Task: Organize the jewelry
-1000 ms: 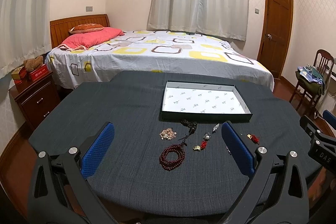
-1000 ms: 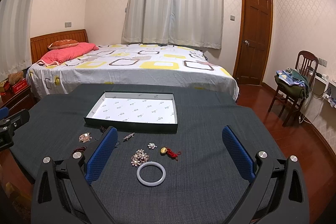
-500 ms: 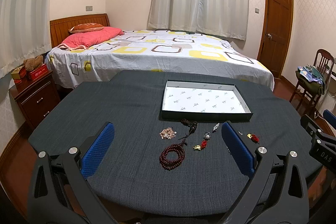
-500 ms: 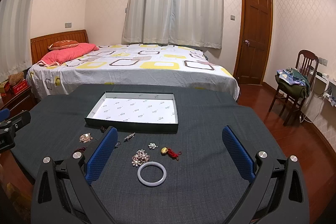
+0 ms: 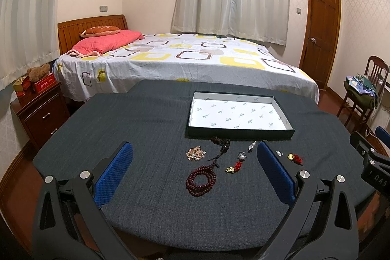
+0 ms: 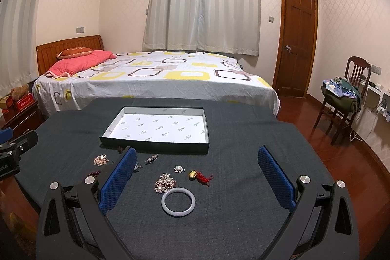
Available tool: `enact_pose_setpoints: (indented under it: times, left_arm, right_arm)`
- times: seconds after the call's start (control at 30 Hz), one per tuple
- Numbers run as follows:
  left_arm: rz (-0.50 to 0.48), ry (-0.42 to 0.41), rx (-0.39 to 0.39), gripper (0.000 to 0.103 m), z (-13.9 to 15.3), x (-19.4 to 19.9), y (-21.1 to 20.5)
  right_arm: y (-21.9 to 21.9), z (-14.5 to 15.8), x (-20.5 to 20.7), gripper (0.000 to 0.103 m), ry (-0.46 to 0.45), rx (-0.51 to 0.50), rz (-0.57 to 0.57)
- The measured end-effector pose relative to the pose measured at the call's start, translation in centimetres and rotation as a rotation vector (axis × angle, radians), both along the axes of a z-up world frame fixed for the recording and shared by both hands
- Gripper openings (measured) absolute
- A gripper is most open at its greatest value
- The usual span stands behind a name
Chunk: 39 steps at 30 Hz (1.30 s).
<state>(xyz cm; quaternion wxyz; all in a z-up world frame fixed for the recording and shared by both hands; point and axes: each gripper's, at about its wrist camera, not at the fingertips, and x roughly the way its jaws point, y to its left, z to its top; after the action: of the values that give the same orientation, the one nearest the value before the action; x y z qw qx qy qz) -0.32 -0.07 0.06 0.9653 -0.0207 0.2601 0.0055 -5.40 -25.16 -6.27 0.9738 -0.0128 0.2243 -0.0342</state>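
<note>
An empty shallow box point(image 5: 240, 101) with a white patterned floor sits on the dark table; it also shows in the right wrist view point(image 6: 156, 110). Jewelry lies in front of it: a dark red bead bracelet point(image 5: 201, 180), a gold cluster point(image 5: 195, 153), a gold and red charm point(image 5: 234, 167), a white bangle point(image 6: 178, 202), a pearl brooch point(image 6: 165, 182) and a second gold and red charm point(image 6: 199, 176). My left gripper point(image 5: 195, 169) is open and empty above the bead bracelet. My right gripper point(image 6: 195, 172) is open and empty above the bangle.
The round table point(image 5: 146, 128) has a dark cloth. A bed point(image 5: 185, 60) stands behind it, a nightstand point(image 5: 41, 111) at the left, a chair with clothes point(image 6: 346, 94) and a door point(image 6: 297, 40) at the right.
Nothing has visibly changed beyond a very slight shift of the right wrist view.
</note>
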Motion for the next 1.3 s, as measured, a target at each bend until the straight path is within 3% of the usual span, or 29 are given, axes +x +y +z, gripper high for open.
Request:
enact_pose_setpoints:
  times: [0.23, 0.73, 0.97, 1.13, 1.3]
  left_arm:
    - [-0.003, 0.050, -0.009, 0.099, -2.9, 1.1, 0.5]
    - [0.020, 0.090, -0.015, 0.099, -5.7, 3.1, 1.7]
    - [0.014, 0.173, -0.025, 0.099, -9.8, 5.6, 2.2]
    - [0.007, 0.241, -0.040, 0.099, -13.2, 7.2, 2.5]
    - [0.009, 0.283, -0.056, 0.099, -15.6, 8.4, 2.7]
  right_arm:
    - [-0.5, -2.1, 1.4, 0.097, 0.052, 0.043, 0.008]
    - [-0.7, -5.2, 3.5, 0.097, 0.106, 0.054, 0.019]
    - [-1.1, -9.8, 5.3, 0.097, 0.159, 0.091, 0.038]
    - [-1.0, -13.9, 6.7, 0.097, 0.253, 0.115, 0.075]
    - [-0.3, -15.8, 7.9, 0.097, 0.293, 0.100, 0.084]
